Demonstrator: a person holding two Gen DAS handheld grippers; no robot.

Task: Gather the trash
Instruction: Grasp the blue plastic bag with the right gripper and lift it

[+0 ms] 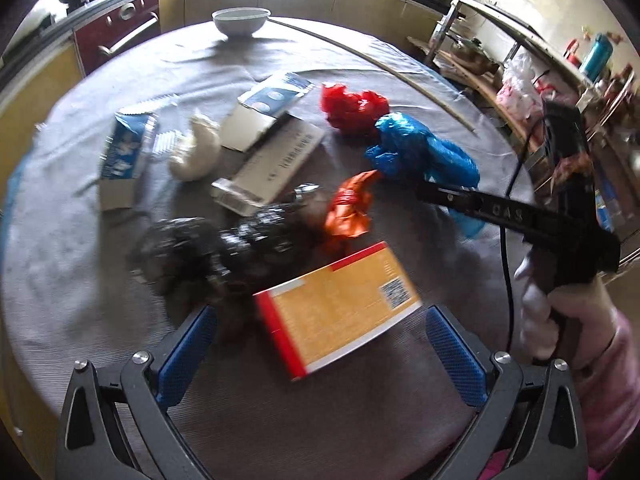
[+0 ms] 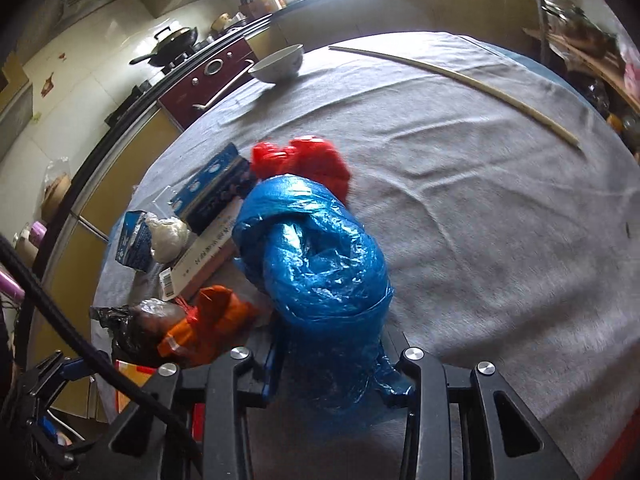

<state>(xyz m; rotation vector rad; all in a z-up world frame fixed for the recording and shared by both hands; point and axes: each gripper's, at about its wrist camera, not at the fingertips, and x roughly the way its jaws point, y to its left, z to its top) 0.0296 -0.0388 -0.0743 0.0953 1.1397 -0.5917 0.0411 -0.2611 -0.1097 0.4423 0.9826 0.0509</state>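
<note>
Blue plastic bag [image 2: 316, 264] is gripped by right claw [image 2: 332, 376] on grey table [image 2: 480, 220]; left claw [image 1: 320, 344] is held wide over orange box [image 1: 340, 312], w/o contact.

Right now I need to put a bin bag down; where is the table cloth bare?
Bare cloth lies between the white bowl, the long stick and the blue plastic bag. Crowded: the cluster from the red bag through the cartons to the orange box.

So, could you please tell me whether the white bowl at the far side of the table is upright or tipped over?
Upright: the white bowl rests on its base on the grey tablecloth, rim facing up. Whether it holds anything cannot be told.
</note>
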